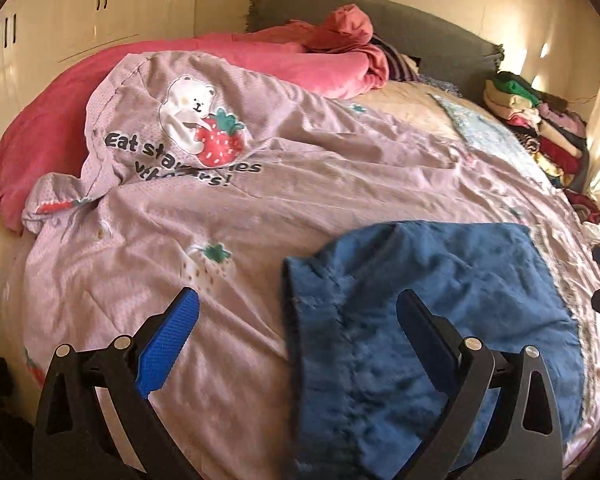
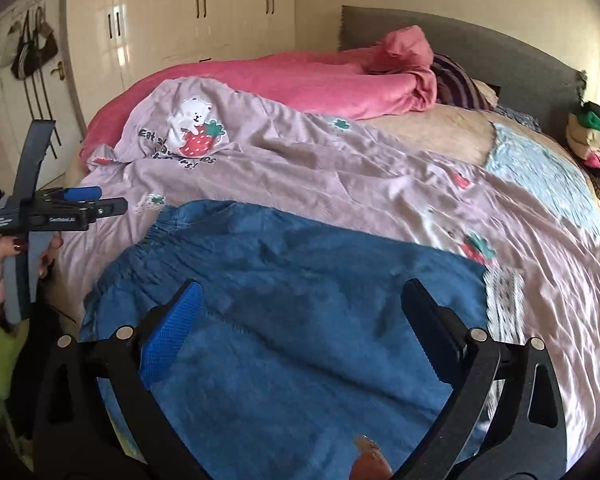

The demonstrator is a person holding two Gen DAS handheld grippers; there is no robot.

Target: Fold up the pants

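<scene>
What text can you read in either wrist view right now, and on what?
"Eat straw...ies" over a creased second line ending "...rs!": lilac quilt, under its bear-and-strawberry print.
White lettering on the left gripper body: too small to read surely.
Blue pants: no text visible.

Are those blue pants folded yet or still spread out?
Folded, it seems: the pants lie as one compact rectangle on the quilt, no separate legs showing.
</scene>
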